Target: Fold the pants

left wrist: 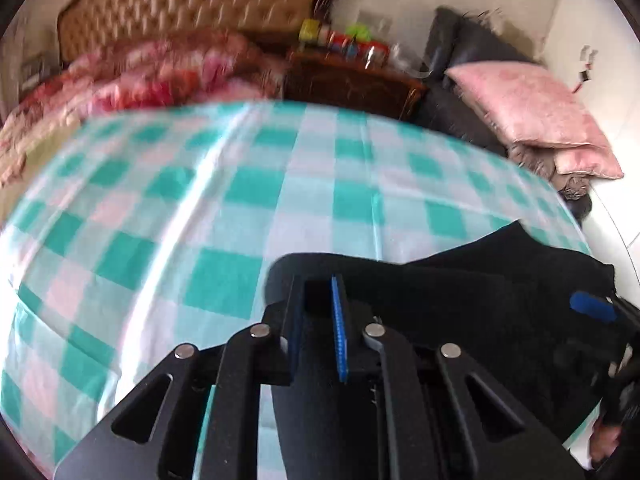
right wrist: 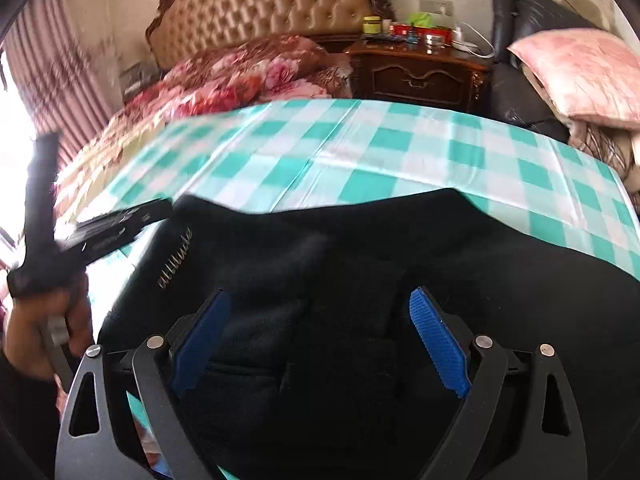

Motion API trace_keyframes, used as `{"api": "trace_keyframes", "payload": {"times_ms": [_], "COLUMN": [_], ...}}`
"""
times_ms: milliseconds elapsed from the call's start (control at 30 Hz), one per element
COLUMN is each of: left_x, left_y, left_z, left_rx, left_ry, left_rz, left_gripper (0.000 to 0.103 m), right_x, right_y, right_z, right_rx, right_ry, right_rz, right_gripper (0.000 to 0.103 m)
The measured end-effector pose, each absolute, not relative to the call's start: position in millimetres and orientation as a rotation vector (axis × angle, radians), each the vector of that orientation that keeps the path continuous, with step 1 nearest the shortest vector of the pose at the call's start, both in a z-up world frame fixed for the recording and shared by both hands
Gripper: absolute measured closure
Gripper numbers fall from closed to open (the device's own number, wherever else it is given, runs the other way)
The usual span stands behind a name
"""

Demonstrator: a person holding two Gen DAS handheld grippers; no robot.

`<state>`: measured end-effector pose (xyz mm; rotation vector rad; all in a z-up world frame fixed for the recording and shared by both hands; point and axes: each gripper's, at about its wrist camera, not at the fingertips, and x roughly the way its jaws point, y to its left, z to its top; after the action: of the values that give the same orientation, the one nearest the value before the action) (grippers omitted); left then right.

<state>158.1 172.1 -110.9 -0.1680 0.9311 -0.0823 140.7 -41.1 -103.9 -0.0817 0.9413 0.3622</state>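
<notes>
Pants (right wrist: 360, 280) lie directly under the wide-open, empty right tool (right wrist: 320, 340), running left-right across the frame; left tool (left wrist: 320, 320), nearly closed and empty, sits off their left end.

Bright daylight from a blown-out window (right wrist: 12, 148) at left, heavy motion blur, fisheye-bent dark edges.

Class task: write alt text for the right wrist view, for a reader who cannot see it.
The right gripper hangs open over folded black pants lying on a green checked sheet. At far left, a hand holds the left gripper; a tufted headboard stands behind.
</notes>
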Motion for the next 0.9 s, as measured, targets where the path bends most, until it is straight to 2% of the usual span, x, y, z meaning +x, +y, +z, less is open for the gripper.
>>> {"api": "trace_keyframes", "payload": {"times_ms": [100, 167, 400, 667, 833, 900], "left_x": [169.0, 165.0, 162.8, 126.1, 114.7, 118.4], "left_y": [173.2, 170.2, 171.0, 164.9, 171.2, 173.4], "left_z": [-126.8, -129.1, -130.1, -97.4, -111.0, -126.2], "left_rx": [-0.153, -0.132, -0.144, -0.134, -0.151, -0.154], "left_ry": [0.973, 0.979, 0.972, 0.870, 0.913, 0.973], "left_rz": [-0.081, -0.075, -0.068, -0.056, -0.023, -0.018], "left_gripper": [0.090, 0.090, 0.089, 0.085, 0.085, 0.081], "right_x": [147.3, 151.0, 142.5, 145.0, 144.5, 144.3], "right_y": [-41.9, -48.2, -41.1, -45.1, -46.7, -46.6], "right_z": [-135.5, -149.7, -155.9, -156.5, -156.2, -156.4], "right_rx": [-0.105, -0.061, -0.135, -0.126, -0.124, -0.124], "right_ry": [1.036, 1.079, 1.034, 1.030, 1.026, 1.025], "right_rz": [0.331, 0.345, 0.344, 0.353, 0.358, 0.356], "right_gripper": [0.019, 0.018, 0.014, 0.013, 0.012, 0.012]}}
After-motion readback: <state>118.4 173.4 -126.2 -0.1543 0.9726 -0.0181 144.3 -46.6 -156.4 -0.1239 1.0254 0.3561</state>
